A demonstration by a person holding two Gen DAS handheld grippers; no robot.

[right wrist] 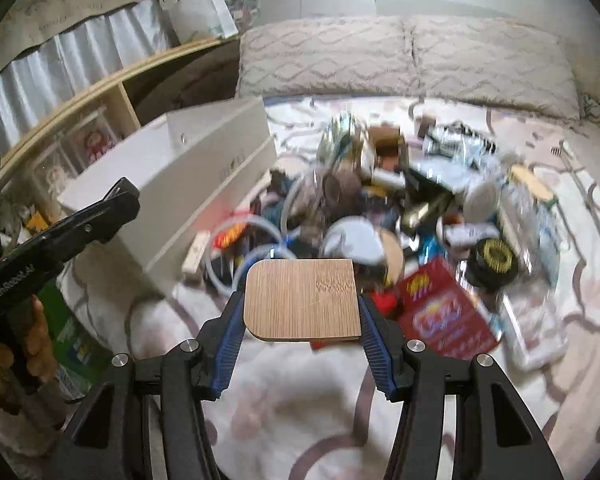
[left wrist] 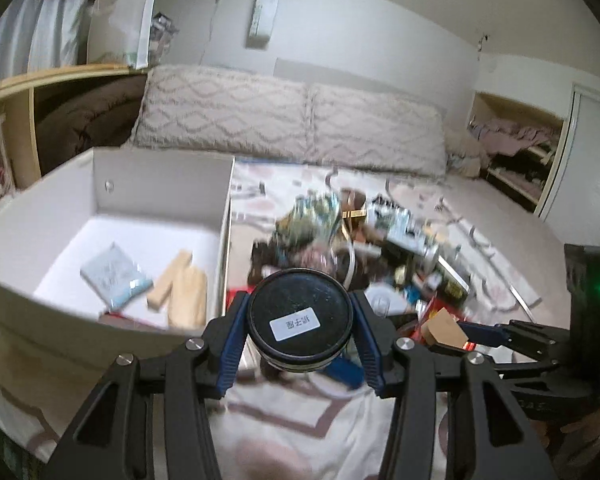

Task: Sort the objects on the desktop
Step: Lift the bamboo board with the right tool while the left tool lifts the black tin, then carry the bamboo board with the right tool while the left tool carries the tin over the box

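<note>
- Above the patterned bedspread [left wrist: 300,432], the left gripper [left wrist: 300,320] pinches a round black-lidded jar [left wrist: 299,316] between its blue pads.
- Beside it, the right gripper [right wrist: 302,312] clamps a flat bamboo board [right wrist: 302,300] by both side edges.
- Behind both, a clutter pile [right wrist: 400,208] covers the bedspread's middle.
- At the bedspread's left edge stands a white box [left wrist: 160,184] holding a wooden piece [left wrist: 182,292].

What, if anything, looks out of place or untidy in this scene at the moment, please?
The loose items form a jumbled pile on the bed cover, heaped on one another beside the white box, which holds only a few things. Otherwise nothing odd: the left gripper grips a black-lidded jar, the right gripper a wooden board.
</note>
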